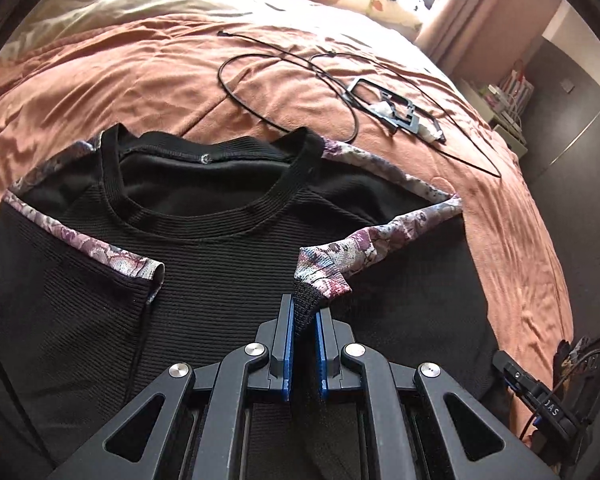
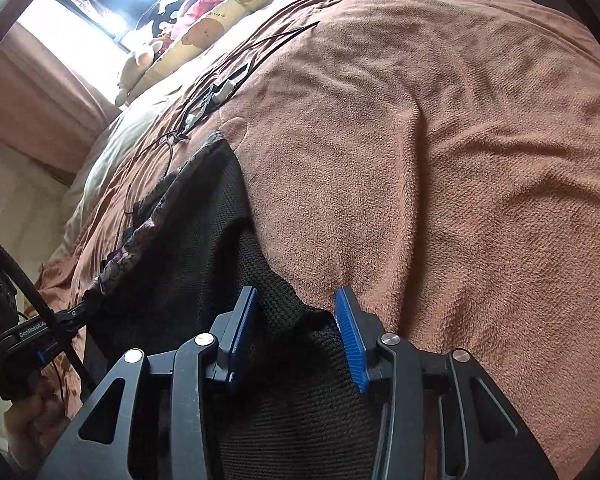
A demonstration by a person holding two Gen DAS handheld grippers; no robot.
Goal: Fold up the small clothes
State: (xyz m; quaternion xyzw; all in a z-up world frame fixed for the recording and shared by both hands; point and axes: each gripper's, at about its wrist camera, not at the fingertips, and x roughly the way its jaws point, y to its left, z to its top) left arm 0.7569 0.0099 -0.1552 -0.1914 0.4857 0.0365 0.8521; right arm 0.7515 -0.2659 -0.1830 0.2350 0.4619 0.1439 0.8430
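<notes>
From the left wrist view, the left gripper (image 1: pixel 305 312) is seen nearly closed, its blue pads (image 1: pixel 287 344) pinched onto the black cuff of a sleeve (image 1: pixel 384 236) that has been drawn in over the chest of the black top (image 1: pixel 204 256). Only a thin wedge of knit is left between the jaws. The top is laid flat on the orange blanket (image 1: pixel 148 68), neckline (image 1: pixel 212 184) away from the gripper, floral trim running along both shoulders. The other sleeve (image 1: pixel 100 256) is already lying folded inward, on the far side of the neckline from the held one. Beyond the neckline, a loop of black cable (image 1: pixel 284 92) and a small black frame (image 1: pixel 384 100) are spread on the blanket, well apart from the top. Free blanket is seen past the held sleeve, out to the bed's edge. Part of the right gripper (image 1: pixel 540 396) is glimpsed low at that side.

From the right wrist view, the right gripper (image 2: pixel 296 320) is seen wide open, nothing clamped. A side edge of the top (image 2: pixel 284 316) is lying between the blue pads (image 2: pixel 350 340), one finger over black knit, the other resting against bare blanket (image 2: pixel 440 160). From that edge, broad open blanket is stretched away, wrinkled but free. On the top's other side, the left gripper (image 2: pixel 80 312) is spotted at the floral trim, a hand (image 2: pixel 32 416) below it. The cable (image 2: pixel 204 100) is seen farther up the bed, beyond the top.
</notes>
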